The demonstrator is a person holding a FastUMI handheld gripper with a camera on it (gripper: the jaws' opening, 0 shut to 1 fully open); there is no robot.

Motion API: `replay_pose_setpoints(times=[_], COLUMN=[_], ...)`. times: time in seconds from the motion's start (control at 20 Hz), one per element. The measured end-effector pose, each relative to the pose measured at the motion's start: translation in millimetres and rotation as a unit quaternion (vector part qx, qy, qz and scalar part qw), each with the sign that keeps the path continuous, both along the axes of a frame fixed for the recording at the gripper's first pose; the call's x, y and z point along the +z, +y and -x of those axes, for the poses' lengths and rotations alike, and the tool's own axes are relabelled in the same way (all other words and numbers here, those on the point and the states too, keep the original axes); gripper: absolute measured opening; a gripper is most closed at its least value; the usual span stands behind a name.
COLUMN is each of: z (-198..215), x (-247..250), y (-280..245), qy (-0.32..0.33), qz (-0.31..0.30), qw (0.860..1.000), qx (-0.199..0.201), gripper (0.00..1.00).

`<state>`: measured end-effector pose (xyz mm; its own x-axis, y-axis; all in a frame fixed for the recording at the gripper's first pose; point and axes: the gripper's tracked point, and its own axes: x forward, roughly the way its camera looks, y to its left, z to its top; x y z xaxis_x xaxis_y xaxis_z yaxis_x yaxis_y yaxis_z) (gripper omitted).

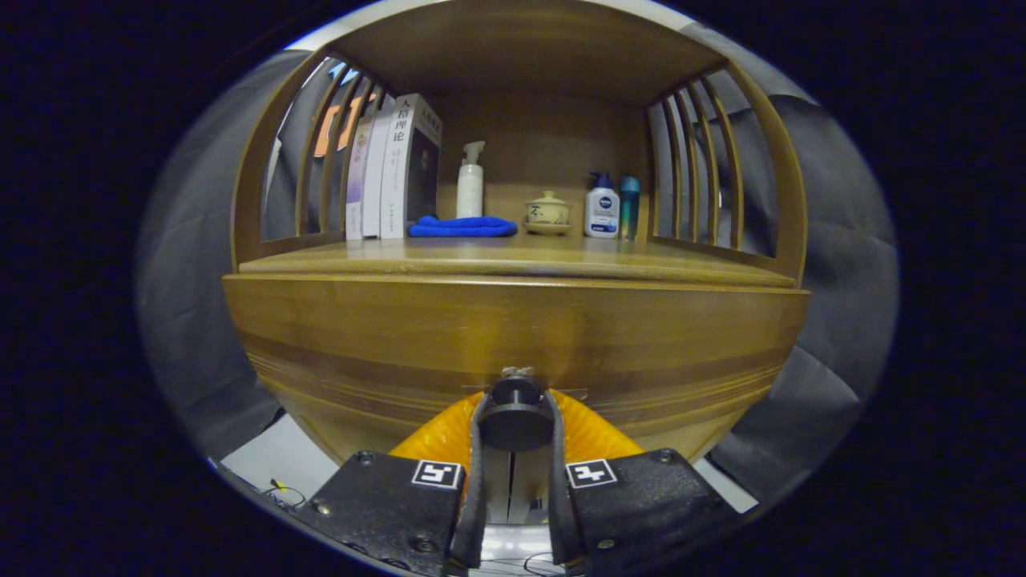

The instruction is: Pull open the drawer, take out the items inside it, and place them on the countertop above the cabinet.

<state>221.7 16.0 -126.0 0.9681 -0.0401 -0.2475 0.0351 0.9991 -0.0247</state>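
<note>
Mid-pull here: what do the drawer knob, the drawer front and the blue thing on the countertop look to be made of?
Knob: dark, matte and round, probably metal or plastic; the look leaves it open. The gripper has both fingers pressed on it. Drawer front: wood or wood veneer, with brown grain bands and a soft sheen. Blue thing: folded cloth, soft rounded folds and a fuzzy surface, likely a towel.

The gripper (pixel 515 417) points straight ahead and level, its two fingers (pixel 478 449) drawn close together, pressing a round dark knob (pixel 515 413) between them.

Gripper (pixel 514 425) around drawer knob (pixel 515 410), below countertop (pixel 513 258)
</note>
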Motion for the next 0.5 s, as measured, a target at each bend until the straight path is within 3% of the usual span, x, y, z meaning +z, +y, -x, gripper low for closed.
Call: replay_pose_setpoints(times=[0.5], z=[7.9], x=[-1.2], y=[1.3], qy=[0.004], qz=[-0.003], qw=[1.000], qx=[0.006], gripper=[0.35])
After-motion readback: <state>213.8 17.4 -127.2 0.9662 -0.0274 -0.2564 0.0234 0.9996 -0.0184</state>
